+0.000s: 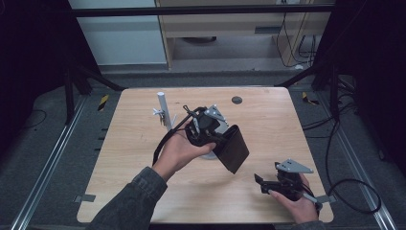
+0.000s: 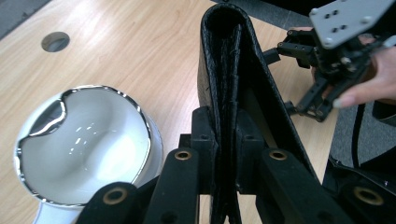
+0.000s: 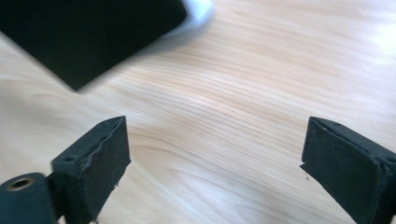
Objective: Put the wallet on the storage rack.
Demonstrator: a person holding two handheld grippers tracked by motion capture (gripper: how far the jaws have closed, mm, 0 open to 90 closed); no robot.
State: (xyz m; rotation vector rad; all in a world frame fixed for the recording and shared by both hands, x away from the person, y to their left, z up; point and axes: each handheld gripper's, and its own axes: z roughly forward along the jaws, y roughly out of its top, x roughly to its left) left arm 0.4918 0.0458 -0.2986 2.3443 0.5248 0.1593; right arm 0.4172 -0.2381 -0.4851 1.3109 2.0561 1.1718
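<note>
1. Left gripper (image 1: 207, 128) is clamped on a black pouch (image 1: 232, 148), jaws pinching its folded edge, and holds it up off the bench (image 1: 268, 124) near the middle.
2. In the left gripper view the pouch (image 2: 233, 79) stands on edge between the jaws, its layers squeezed flat; the grip looks firm and centred.
3. Right gripper (image 1: 262, 184) sits low at the near right corner, well apart from the pouch, jaws spread wide with nothing between them. The right gripper view confirms it: bare wood in the gap, and the pouch's dark corner (image 3: 88, 37) up ahead.
4. A white bowl (image 2: 84, 144) with a shiny rim sits on the bench right below the pouch. A white post (image 1: 163, 109) stands behind, to the left.
5. The step in hand, as I read it: the left carries the pouch while the right stands free to take the hanging end.
6. To do it well, keep the left pinch steady and level so the layers don't slide. Bring the right in along the bench toward the lower corner, jaws wide until that edge is well inside. Keep the pouch clear of the bowl's rim.
7. Writing or brands: none legible on pouch, bowl or gripper.
</note>
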